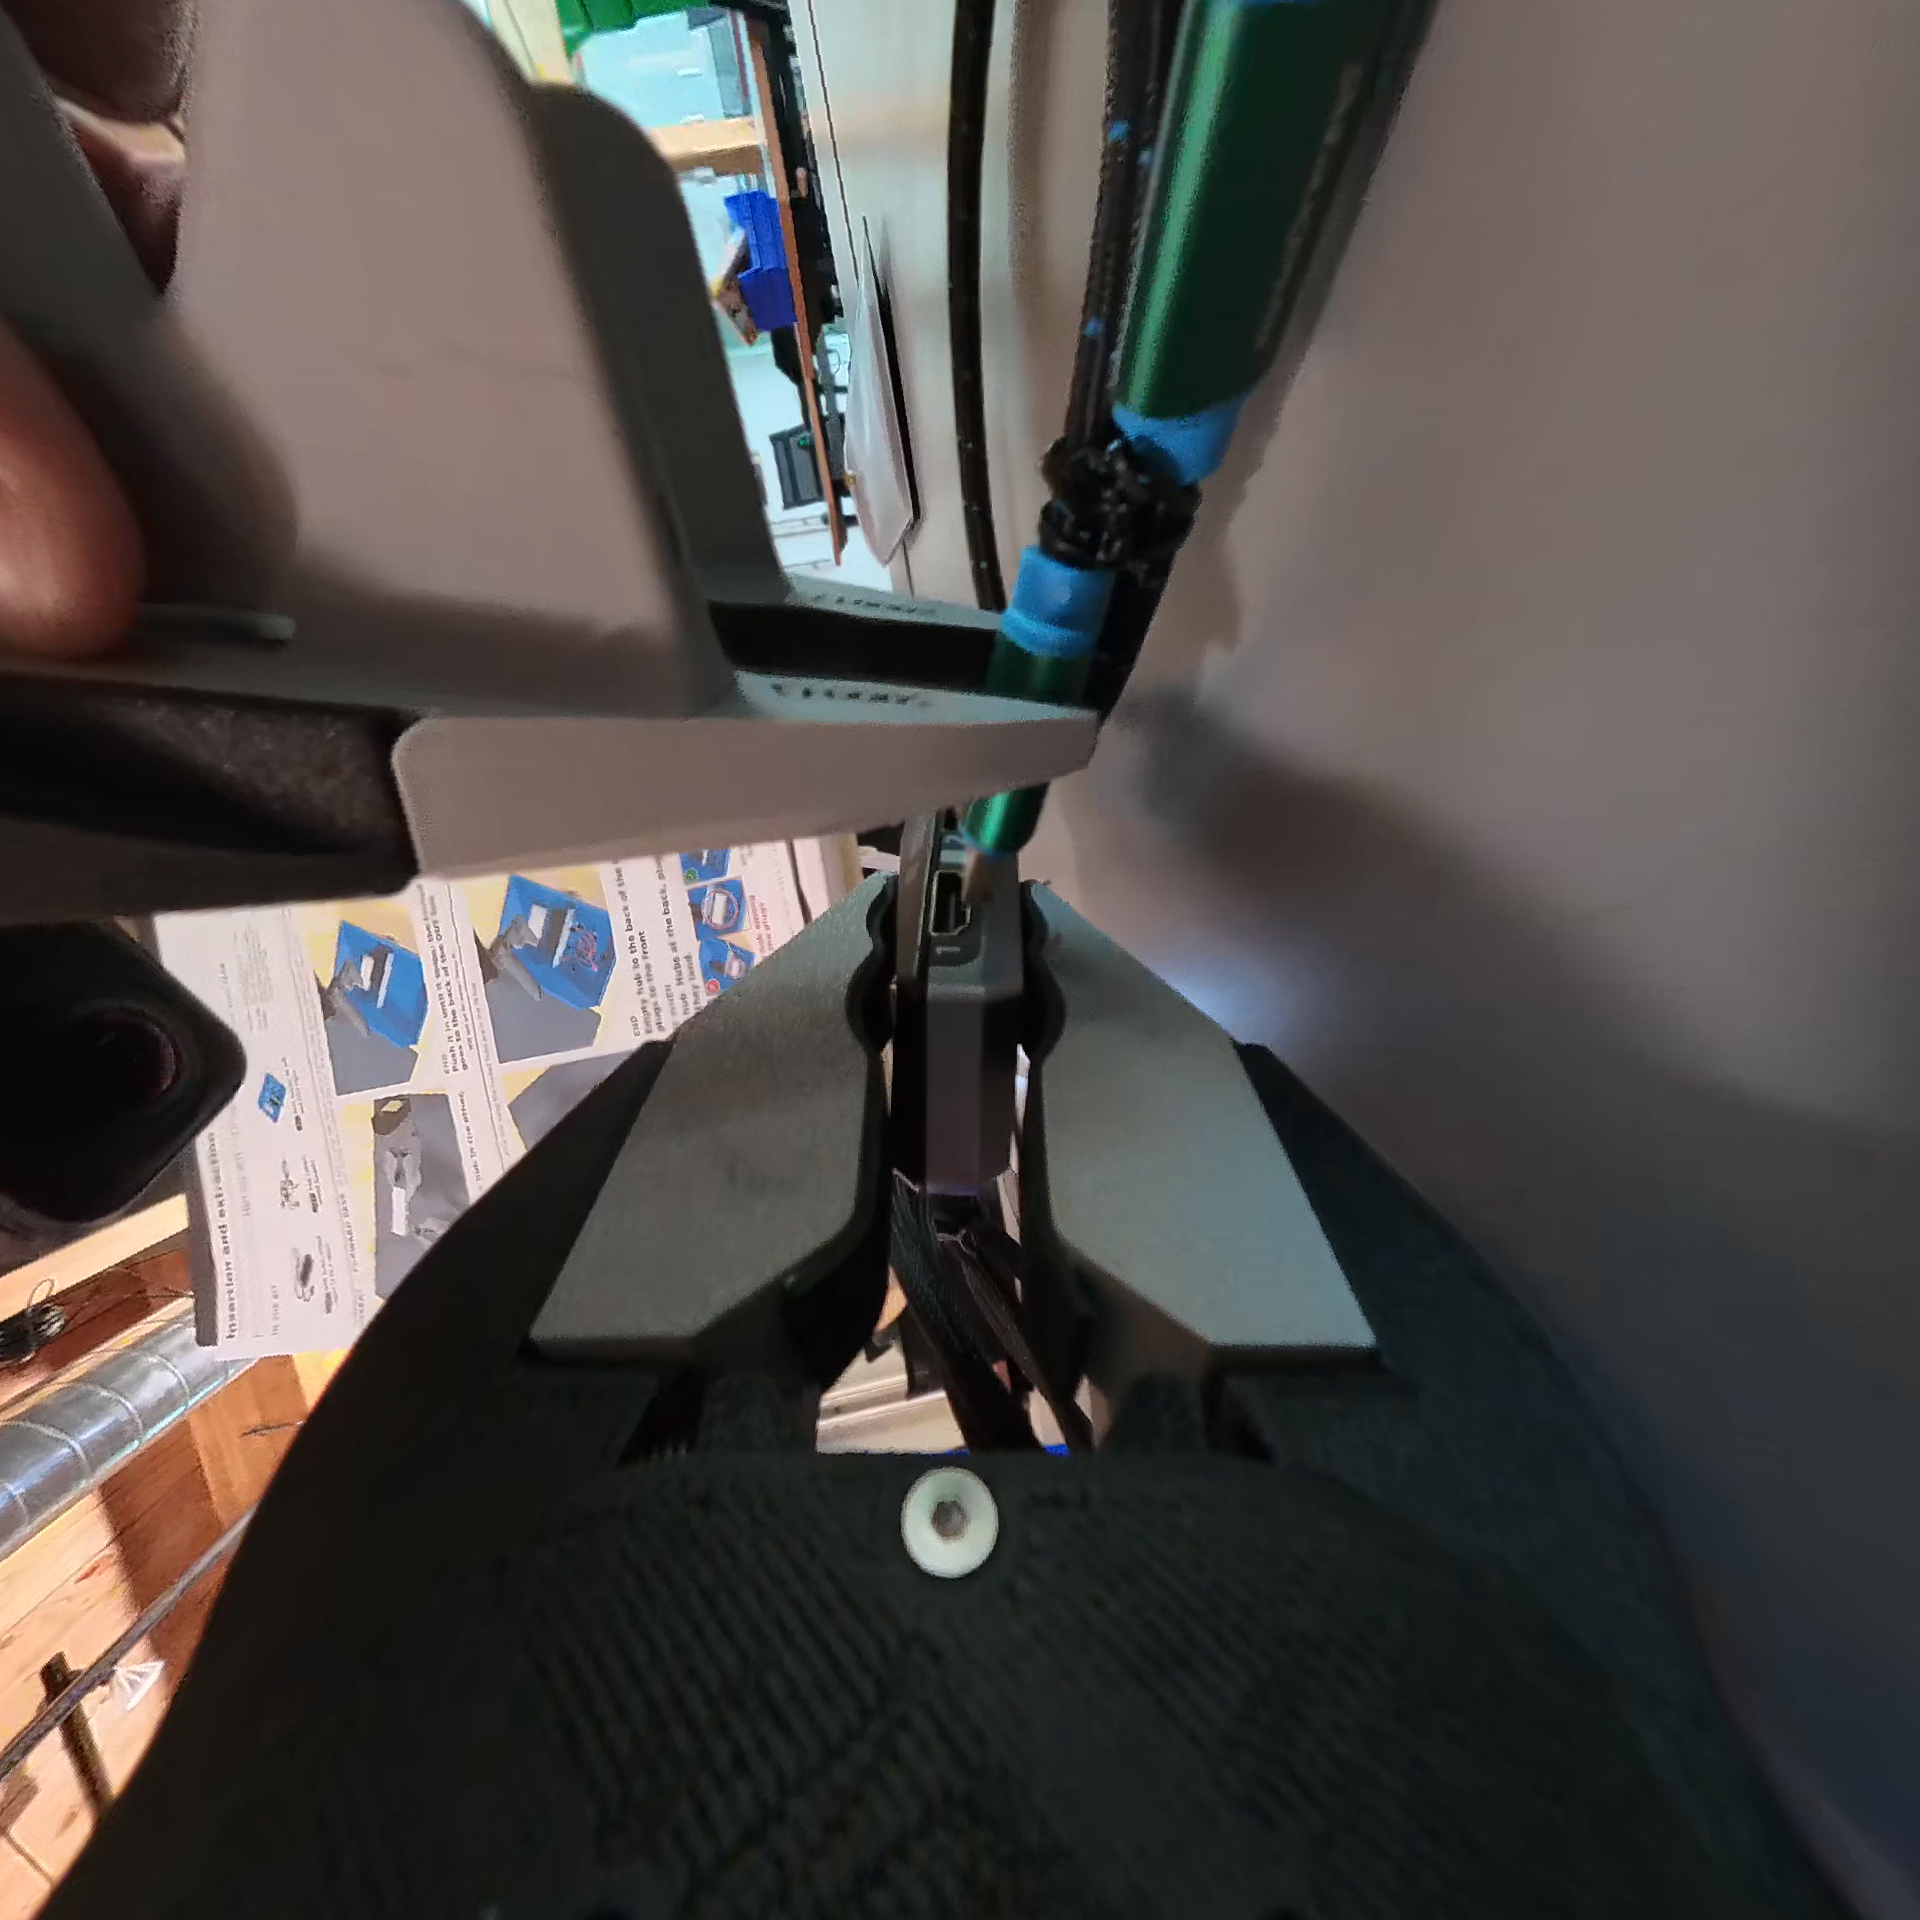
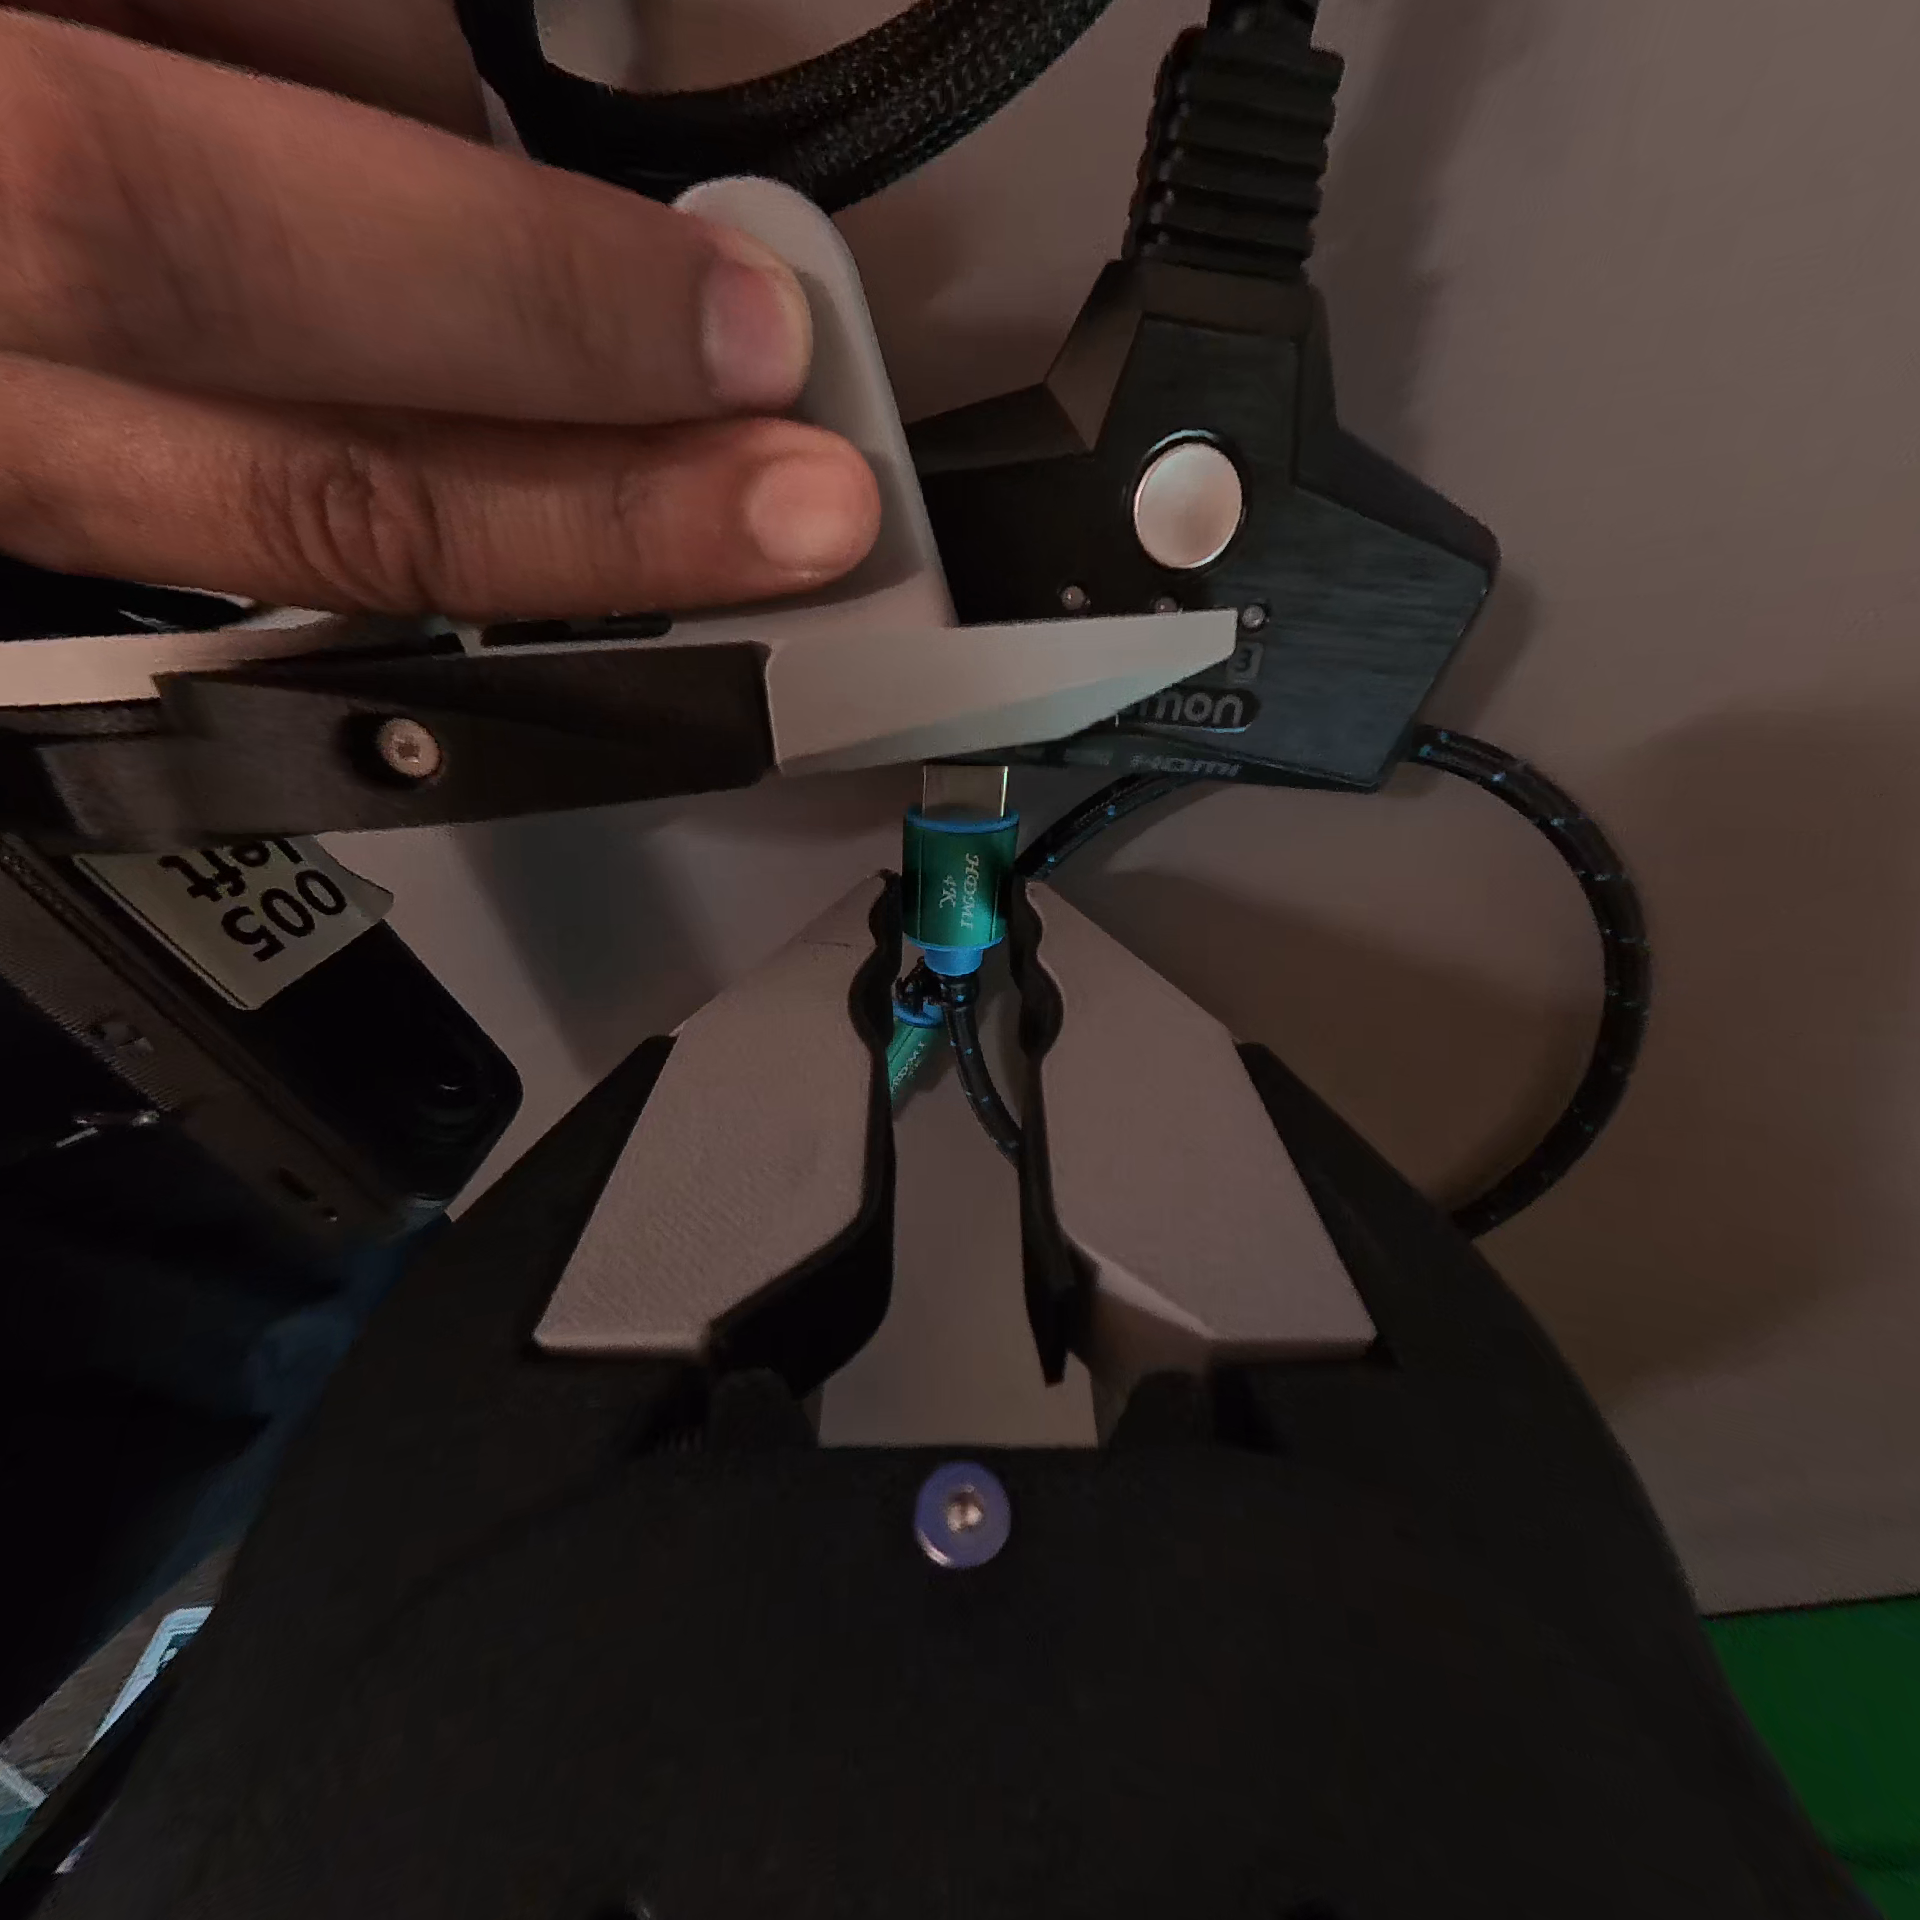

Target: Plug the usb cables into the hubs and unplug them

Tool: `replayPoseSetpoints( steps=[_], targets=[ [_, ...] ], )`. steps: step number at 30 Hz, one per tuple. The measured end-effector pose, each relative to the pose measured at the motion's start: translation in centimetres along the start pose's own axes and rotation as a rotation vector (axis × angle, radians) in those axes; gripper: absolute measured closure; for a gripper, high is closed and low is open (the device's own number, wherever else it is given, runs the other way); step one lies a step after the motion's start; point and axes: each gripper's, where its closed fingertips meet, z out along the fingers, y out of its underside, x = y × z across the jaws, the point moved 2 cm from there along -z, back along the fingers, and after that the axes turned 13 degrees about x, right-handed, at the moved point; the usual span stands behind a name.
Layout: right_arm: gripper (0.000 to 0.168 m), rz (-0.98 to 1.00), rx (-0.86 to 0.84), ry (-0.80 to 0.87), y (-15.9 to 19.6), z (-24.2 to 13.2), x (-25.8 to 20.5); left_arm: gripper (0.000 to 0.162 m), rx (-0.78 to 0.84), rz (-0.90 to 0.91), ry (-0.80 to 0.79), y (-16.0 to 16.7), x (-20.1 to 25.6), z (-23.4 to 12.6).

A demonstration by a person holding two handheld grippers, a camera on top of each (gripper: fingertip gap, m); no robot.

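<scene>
Green plug (image 2: 958,878) — left claw (image 2: 1039,686) across it

A plain pale grey wall (image 1: 1558,727) is filling the right side of the left wrist view. Left of it, a printed instruction sheet (image 1: 416,1060) is lying over wooden boards (image 1: 239,1455), and blue bins (image 1: 764,260) are sitting on distant shelving.

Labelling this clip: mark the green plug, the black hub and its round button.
green plug (image 2: 958,883): right wrist view, on its metal shell.
black hub (image 2: 1340,644): right wrist view, on its brushed face.
round button (image 2: 1188,510): right wrist view, on its centre.
</scene>
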Motion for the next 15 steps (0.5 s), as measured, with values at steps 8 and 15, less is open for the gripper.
replayPoseSetpoints(
  steps=[8,15],
  targets=[
    [0.151,-0.027,-0.027,-0.012,-0.26,0.1,-0.37,0.144,-0.011,0.008,0.005,0.07,0.13,0.08],
    [0.151,-0.006,-0.052,-0.036,-0.25,-0.01,0.04,0.143,-0.023,0.037,0.0,0.06,0.08,0.0]
  ],
)
